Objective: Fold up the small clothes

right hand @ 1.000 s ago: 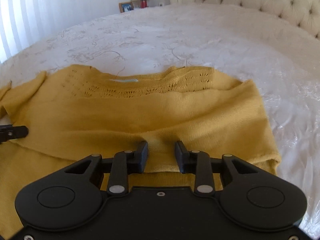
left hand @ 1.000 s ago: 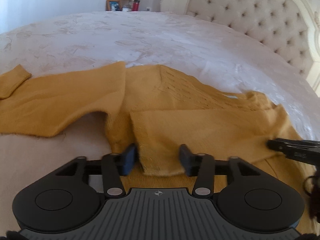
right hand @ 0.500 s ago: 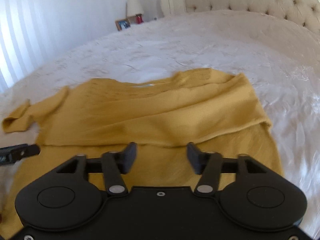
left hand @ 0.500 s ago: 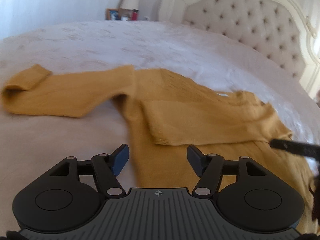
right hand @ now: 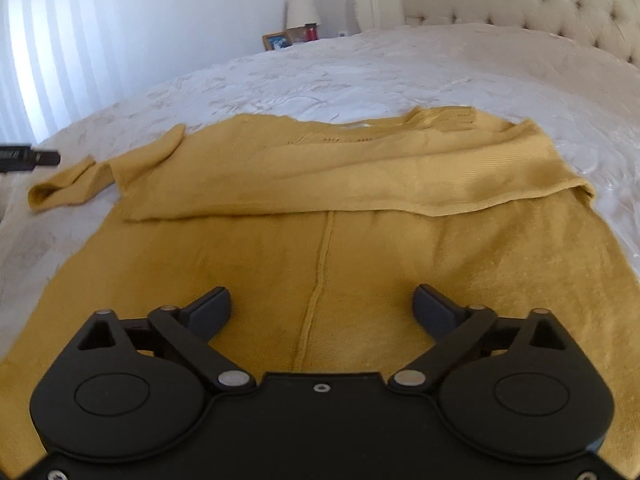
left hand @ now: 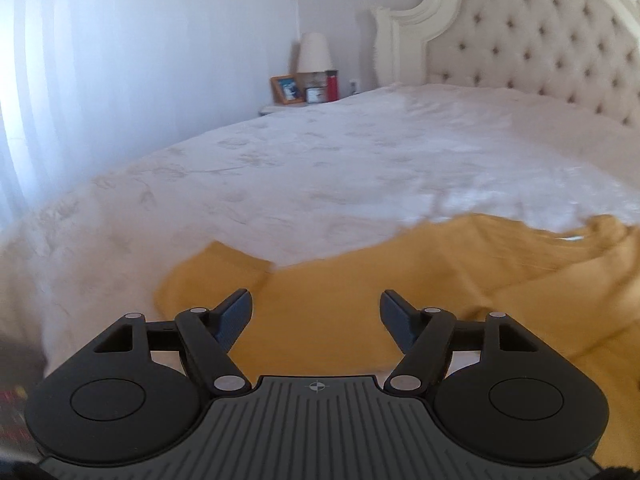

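Mustard-yellow knit fills the lower half of the left wrist view: the sweater lies on the white bedspread, and its outstretched sleeve ends in a cuff just ahead of the left tool. That tool's jaws are opening and nothing sits between them; only flat knit shows beyond the gap, so it is released. Blur softens the cloth's edges here, so I cannot tell whether the fingers touch the fabric. Judging by this view, the left sleeve is not yet folded in and looks like the next piece of work. No basket, box or other container appears; the only small items are a lamp, a picture frame and a red bottle on a nightstand beyond the bed, under the tufted headboard.

From the right wrist, the sweater is seen whole enough to judge progress. One sleeve is already laid across the body as a long band from the right shoulder; the other sleeve trails off to the left on the bedspread, unfolded. The lower body with its centre seam is flat and not yet doubled up. The right tool is released too: its jaws are opening, spread wide over the seam, gripping nothing. A dark tip of the left tool pokes in beside the loose cuff. So I judge one fold done, with a sleeve fold and the body folds remaining. No container shows here either.
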Action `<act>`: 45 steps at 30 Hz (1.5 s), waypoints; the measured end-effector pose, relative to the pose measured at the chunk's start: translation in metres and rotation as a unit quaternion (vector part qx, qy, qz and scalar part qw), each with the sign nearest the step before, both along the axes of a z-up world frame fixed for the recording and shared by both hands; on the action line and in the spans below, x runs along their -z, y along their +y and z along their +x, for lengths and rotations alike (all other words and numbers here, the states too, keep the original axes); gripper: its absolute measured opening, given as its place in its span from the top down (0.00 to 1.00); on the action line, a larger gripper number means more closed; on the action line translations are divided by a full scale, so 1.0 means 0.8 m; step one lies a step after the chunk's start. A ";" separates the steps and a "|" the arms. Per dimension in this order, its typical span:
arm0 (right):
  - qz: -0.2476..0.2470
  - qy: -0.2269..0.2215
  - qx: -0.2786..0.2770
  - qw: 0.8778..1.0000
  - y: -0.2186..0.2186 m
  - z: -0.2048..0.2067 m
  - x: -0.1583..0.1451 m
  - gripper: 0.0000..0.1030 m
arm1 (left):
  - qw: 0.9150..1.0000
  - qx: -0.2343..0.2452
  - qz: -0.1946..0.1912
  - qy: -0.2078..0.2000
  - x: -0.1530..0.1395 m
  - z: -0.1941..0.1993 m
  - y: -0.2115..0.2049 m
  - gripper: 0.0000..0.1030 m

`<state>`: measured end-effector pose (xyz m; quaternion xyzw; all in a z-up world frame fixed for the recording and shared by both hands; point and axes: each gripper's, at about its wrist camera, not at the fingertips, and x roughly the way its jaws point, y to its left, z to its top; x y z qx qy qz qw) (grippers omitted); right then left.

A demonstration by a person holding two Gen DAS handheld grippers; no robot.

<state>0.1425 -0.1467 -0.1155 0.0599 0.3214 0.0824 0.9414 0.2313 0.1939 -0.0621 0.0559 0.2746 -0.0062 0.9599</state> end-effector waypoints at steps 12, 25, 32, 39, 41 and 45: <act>-0.001 0.001 -0.006 1.000 0.003 -0.004 0.005 0.00 | 0.996 -0.048 0.059 0.054 0.049 0.042 0.056 0.33; 0.006 -0.001 -0.007 1.000 0.001 -0.004 0.005 0.00 | 0.990 -0.112 -0.083 0.016 0.013 0.051 0.094 0.90; 0.013 -0.003 -0.007 1.000 -0.002 -0.004 0.005 0.00 | 0.987 -0.031 -0.153 -0.044 -0.060 0.031 0.040 0.91; 0.019 -0.003 -0.007 1.000 -0.004 -0.004 0.005 0.00 | 0.985 0.047 -0.158 -0.058 -0.090 0.018 -0.043 0.90; 0.021 -0.002 -0.008 1.000 -0.005 -0.005 0.004 0.00 | 0.988 0.038 -0.140 -0.050 -0.079 0.008 -0.058 0.79; 0.022 0.002 -0.011 1.000 -0.006 -0.004 0.003 0.00 | 0.992 -0.014 -0.119 -0.026 -0.041 -0.015 -0.050 0.57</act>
